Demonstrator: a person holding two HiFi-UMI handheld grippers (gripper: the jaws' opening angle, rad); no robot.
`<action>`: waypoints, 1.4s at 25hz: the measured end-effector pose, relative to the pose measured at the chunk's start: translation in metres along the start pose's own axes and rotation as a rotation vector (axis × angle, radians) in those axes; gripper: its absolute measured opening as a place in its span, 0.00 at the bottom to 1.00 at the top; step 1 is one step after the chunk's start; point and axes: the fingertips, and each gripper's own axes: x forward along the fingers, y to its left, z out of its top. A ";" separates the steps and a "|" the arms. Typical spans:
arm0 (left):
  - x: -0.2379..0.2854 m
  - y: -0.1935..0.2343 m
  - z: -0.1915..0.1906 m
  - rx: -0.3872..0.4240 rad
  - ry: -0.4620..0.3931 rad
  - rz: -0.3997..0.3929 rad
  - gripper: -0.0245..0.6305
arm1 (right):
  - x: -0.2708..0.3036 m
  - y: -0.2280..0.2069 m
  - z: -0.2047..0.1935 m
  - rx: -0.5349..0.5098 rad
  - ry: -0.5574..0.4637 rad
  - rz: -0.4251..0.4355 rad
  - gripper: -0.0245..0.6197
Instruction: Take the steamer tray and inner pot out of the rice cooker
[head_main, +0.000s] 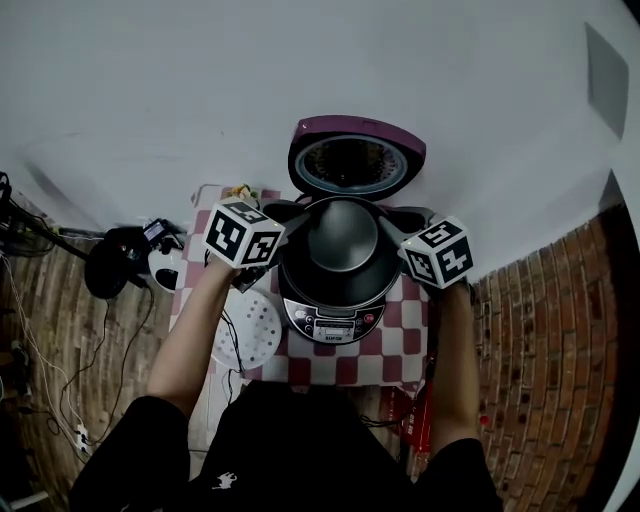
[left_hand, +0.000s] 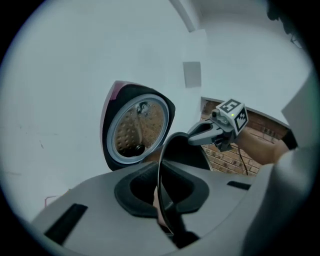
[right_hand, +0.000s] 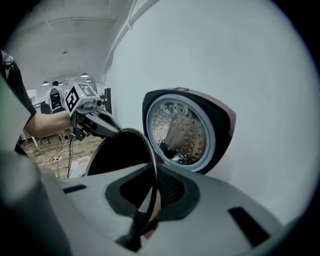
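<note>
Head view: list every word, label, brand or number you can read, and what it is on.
None is readable.
Rice cooker control panel: print there, too small and blurred to read.
Marker cubes: black-and-white square patterns, no letters.
Inner pot: no print shows.
</note>
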 end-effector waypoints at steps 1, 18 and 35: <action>-0.003 -0.003 0.003 0.012 -0.006 0.016 0.08 | -0.004 0.000 0.002 -0.011 -0.015 0.004 0.08; -0.055 -0.097 0.046 0.123 -0.119 0.236 0.08 | -0.096 0.015 0.022 -0.121 -0.256 0.057 0.08; -0.019 -0.205 0.092 0.235 -0.190 0.170 0.07 | -0.214 -0.022 -0.016 -0.130 -0.334 -0.068 0.08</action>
